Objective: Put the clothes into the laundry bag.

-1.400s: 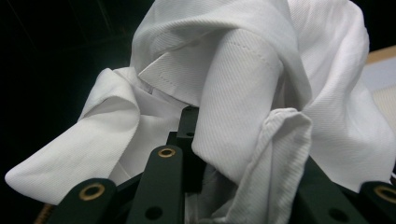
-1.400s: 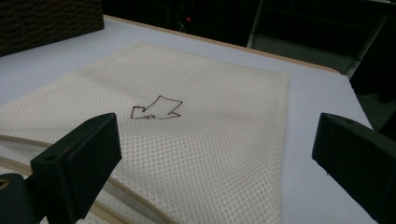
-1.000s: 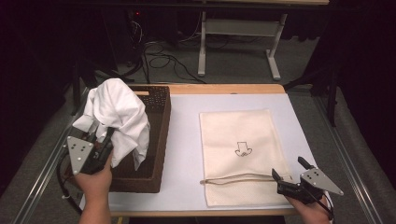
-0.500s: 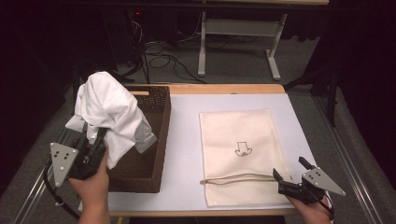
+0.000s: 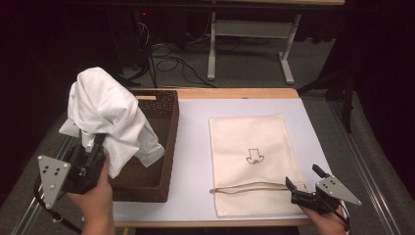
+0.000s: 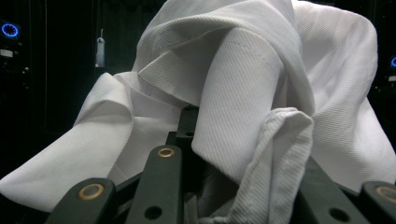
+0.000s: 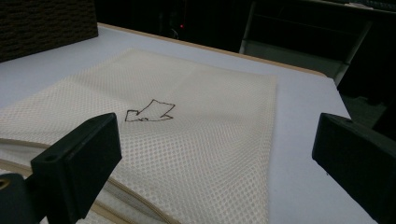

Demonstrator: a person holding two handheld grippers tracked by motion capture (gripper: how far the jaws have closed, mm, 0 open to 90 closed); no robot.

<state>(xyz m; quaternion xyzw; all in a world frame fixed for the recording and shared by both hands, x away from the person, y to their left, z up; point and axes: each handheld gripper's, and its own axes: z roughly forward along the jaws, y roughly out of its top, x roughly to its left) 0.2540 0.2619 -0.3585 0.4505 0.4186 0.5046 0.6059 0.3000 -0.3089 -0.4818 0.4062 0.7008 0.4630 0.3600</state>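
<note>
left hand-held gripper (image 5: 93,154): pinching white garment (image 5: 110,117), held above the wicker basket (image 5: 159,147); fingertips buried in folds.
right hand-held gripper (image 5: 299,188): spread at mesh bag (image 5: 252,161) corner on counter (image 5: 193,147).

Ribbed white cloth shirt (image 5: 110,117), woven wicker basket (image 5: 164,147), mesh fabric bag (image 5: 254,161).

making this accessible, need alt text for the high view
The left gripper holds a white cloth above a dark wicker basket. On the white table lies a cream mesh bag, the open right gripper at its near edge.
</note>
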